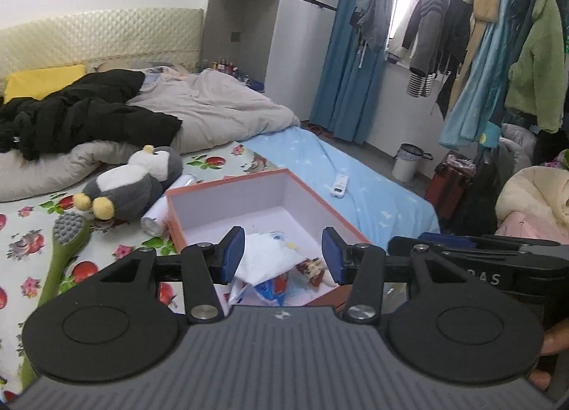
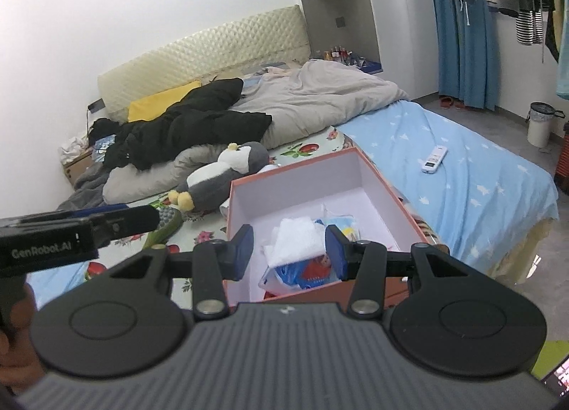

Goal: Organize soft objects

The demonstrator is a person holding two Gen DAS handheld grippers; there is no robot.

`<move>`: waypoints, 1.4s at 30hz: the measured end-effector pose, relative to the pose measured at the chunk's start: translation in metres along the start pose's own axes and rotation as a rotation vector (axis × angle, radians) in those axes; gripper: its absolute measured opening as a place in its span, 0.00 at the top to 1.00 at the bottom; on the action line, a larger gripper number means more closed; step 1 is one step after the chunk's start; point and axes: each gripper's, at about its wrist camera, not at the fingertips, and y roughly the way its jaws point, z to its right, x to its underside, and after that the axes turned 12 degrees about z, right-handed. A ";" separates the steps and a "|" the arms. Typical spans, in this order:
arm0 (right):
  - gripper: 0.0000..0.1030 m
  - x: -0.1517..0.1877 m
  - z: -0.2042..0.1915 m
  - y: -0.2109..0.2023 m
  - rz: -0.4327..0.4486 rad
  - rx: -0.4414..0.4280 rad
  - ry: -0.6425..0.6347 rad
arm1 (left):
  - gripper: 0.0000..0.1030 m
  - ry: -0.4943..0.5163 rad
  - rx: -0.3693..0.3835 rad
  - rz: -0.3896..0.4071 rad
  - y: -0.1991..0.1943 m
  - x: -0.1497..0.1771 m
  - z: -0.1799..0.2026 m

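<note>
Bed (image 1: 373,189), one, carrying all items below; fruit-print sheet on its left part, blue starred sheet on its right.

Left to right on the bed:
- Brush (image 1: 62,250), one, green handle, grey bristled head, lying near the bed's near-left edge. In the right wrist view only its head (image 2: 167,219) shows, behind the left tool's body.
- Penguin (image 1: 131,184) (image 2: 220,175), one plush, grey and white with yellow feet, on its side just left of the box, against the quilt's near edge.
- Can (image 1: 156,219), one, silver, lying between penguin and box. Clear in the left wrist view; almost hidden in the right.
- Box (image 1: 227,186) (image 2: 295,168), one, orange outside, white inside, open-topped, mid-bed near the near edge. It holds one white cloth (image 1: 263,259) (image 2: 297,239) over printed blue-and-red packets (image 2: 306,273); packet count cannot be told.
- Remote (image 1: 339,186) (image 2: 434,159), one, white, on the blue sheet, well apart to the right of the box.

Far side of bed: one grey quilt (image 2: 320,100), one black coat (image 2: 192,125), one yellow pillow (image 1: 42,81).

Left tool (image 1: 282,255): jaws spread wide, holding nothing, over the box's near end.
Right tool (image 2: 290,251): jaws spread wide, holding nothing, framing the cloth.

Left view only: clothes rack (image 1: 498,47). Right view only: nightstand (image 2: 76,161) at the bed's far-left corner.
</note>
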 end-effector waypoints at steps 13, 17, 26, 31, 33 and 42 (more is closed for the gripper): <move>0.54 0.025 -0.012 -0.020 -0.020 0.040 -0.033 | 0.47 -0.027 -0.063 -0.022 -0.026 0.035 -0.010; 0.54 0.031 -0.017 -0.024 -0.013 0.055 -0.043 | 0.47 -0.036 -0.062 -0.032 -0.029 0.042 -0.011; 0.54 0.034 -0.022 -0.023 -0.015 0.048 -0.046 | 0.47 -0.043 -0.060 -0.039 -0.029 0.047 -0.012; 0.54 0.032 -0.019 -0.023 -0.008 0.060 -0.041 | 0.47 -0.051 -0.063 -0.056 -0.026 0.051 -0.014; 0.54 0.031 -0.019 -0.023 -0.006 0.063 -0.037 | 0.47 -0.055 -0.064 -0.059 -0.026 0.052 -0.015; 0.54 0.033 -0.020 -0.024 -0.007 0.064 -0.043 | 0.47 -0.059 -0.064 -0.060 -0.025 0.053 -0.017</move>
